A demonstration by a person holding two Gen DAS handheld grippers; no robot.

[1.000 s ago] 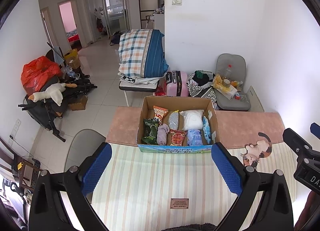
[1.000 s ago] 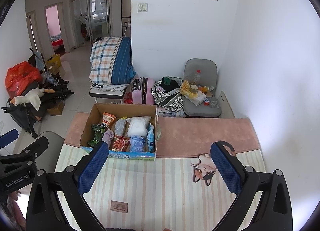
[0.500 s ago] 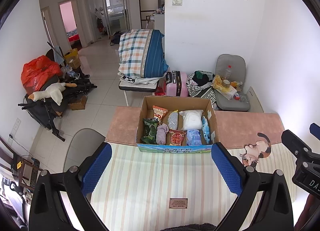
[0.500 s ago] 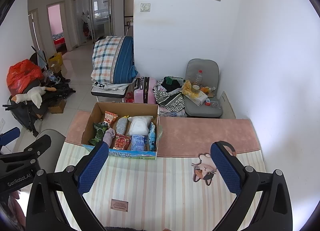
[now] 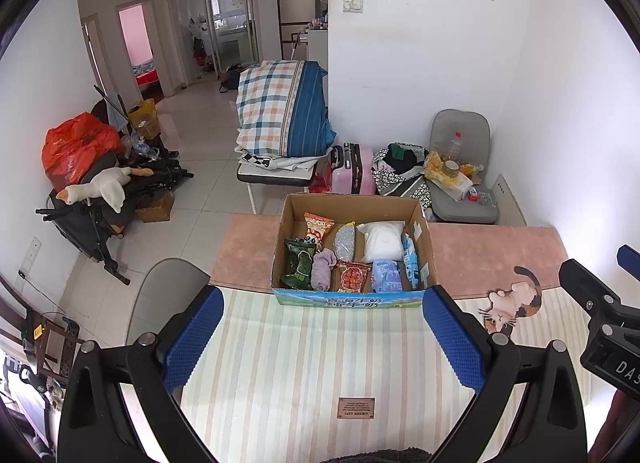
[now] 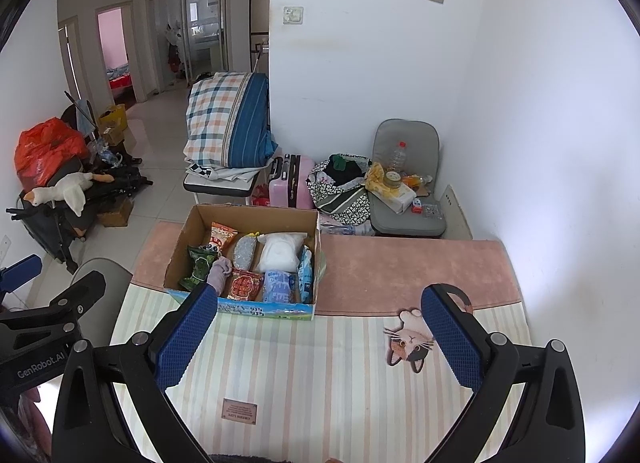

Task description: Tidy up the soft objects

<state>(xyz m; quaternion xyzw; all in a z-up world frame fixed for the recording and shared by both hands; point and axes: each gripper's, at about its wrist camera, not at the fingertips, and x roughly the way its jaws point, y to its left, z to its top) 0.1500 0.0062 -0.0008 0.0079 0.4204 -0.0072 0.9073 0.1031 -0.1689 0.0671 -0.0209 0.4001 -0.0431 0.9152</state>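
An open cardboard box point(image 5: 422, 237) point(image 6: 184, 239) stands on the striped mat, filled with soft packets: a green snack bag point(image 5: 298, 263), a lilac cloth point(image 5: 323, 273), a red packet point(image 5: 351, 277), a white pouch point(image 5: 382, 241) and blue packs point(image 5: 386, 277). My left gripper point(image 5: 322, 333) is open and empty, held above the mat in front of the box. My right gripper point(image 6: 320, 337) is open and empty, to the right of the box front. Each gripper shows at the edge of the other's view.
A striped mat point(image 5: 304, 367) with a cat print point(image 6: 412, 343) and a pink border point(image 6: 408, 271) covers the table. A grey chair point(image 5: 164, 295) stands at the left edge. Beyond are a pink suitcase point(image 5: 356, 169), folded bedding point(image 5: 284, 111) and a cluttered seat point(image 6: 404, 199).
Both grippers have risen or drawn back slightly, so the box sits a little lower in view. Both stay open and empty.
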